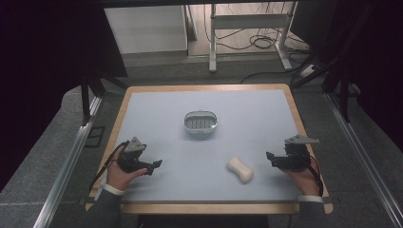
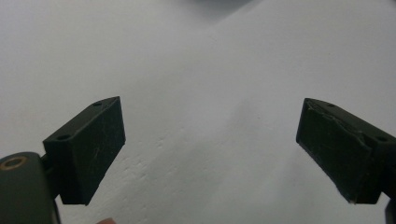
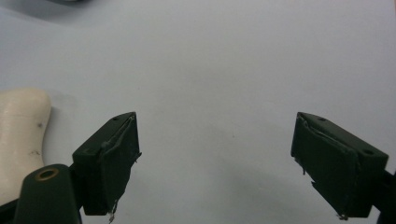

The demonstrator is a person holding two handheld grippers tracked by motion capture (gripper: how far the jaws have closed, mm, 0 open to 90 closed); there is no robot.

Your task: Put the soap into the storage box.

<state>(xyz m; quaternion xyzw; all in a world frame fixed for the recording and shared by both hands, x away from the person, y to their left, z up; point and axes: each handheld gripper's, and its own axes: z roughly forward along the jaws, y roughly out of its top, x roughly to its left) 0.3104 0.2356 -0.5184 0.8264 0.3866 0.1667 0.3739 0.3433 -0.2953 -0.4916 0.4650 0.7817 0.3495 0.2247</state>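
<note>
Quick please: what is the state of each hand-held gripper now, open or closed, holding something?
Left hand-held gripper: open, holding nothing.
Right hand-held gripper: open, holding nothing; the cream soap bar lies beside it.

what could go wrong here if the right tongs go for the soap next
The soap lies at a slant and looks smooth and rounded, so the open right tongs may squeeze it out sideways unless they close across its narrow waist. In the right gripper view the soap sits off to one side of the jaws, so closing now would probably miss it. The metal dish stands apart; a loose grip may drop the soap short.
</note>
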